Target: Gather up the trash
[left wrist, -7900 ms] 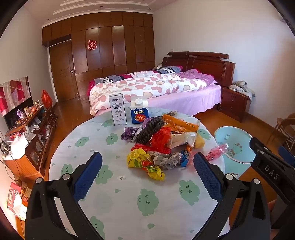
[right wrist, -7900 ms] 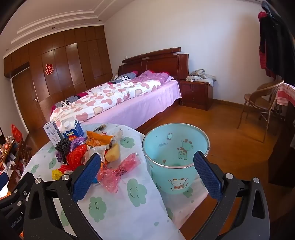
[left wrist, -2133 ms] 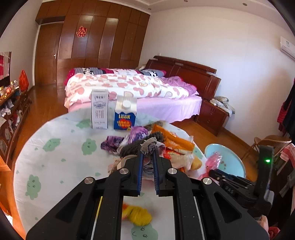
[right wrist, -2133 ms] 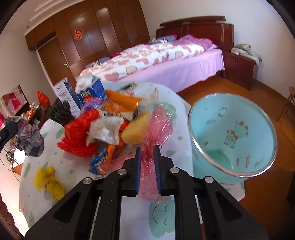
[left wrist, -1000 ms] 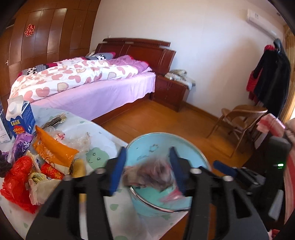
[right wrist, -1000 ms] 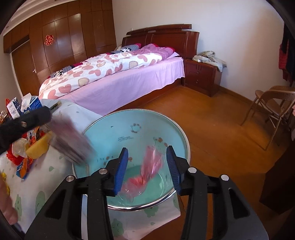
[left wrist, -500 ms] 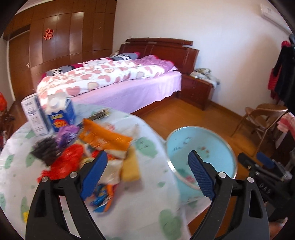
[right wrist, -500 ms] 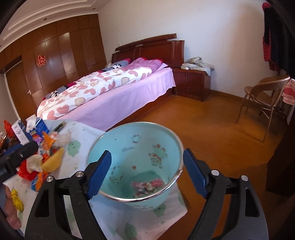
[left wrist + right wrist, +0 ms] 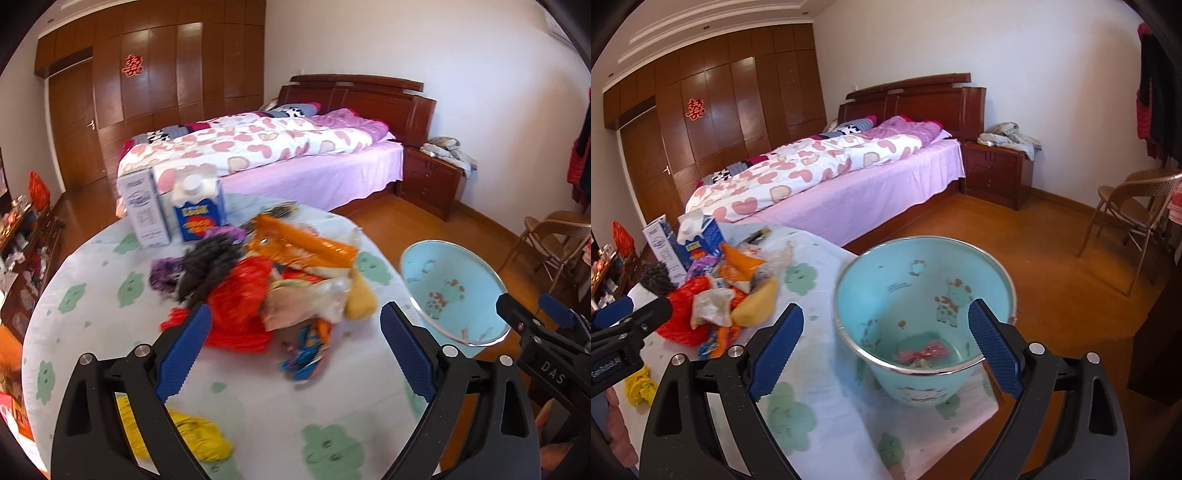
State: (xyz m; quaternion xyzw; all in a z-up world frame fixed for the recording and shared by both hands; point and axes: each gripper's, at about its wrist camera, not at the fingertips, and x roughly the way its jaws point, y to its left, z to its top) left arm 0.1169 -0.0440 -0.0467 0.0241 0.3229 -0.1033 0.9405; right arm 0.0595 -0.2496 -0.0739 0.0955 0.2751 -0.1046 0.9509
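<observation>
A pile of trash lies on the round table: a red bag, an orange wrapper, a dark tangle and small packets. A yellow wrapper lies apart near the front edge. My left gripper hovers over the pile, its jaws opening wide with nothing held. The light blue bucket stands at the table's right edge with a pink wrapper in its bottom. My right gripper hangs above the bucket's near rim, jaws opening, nothing held.
Two milk cartons stand upright behind the pile. A bed and a nightstand lie beyond the table. A wicker chair is at the right. A low cabinet with clutter runs along the left wall.
Both grippers let go of their wrappers over the bucket and spread wide. The left one swung left, back to the pile. The right one drew back and rose a little.
</observation>
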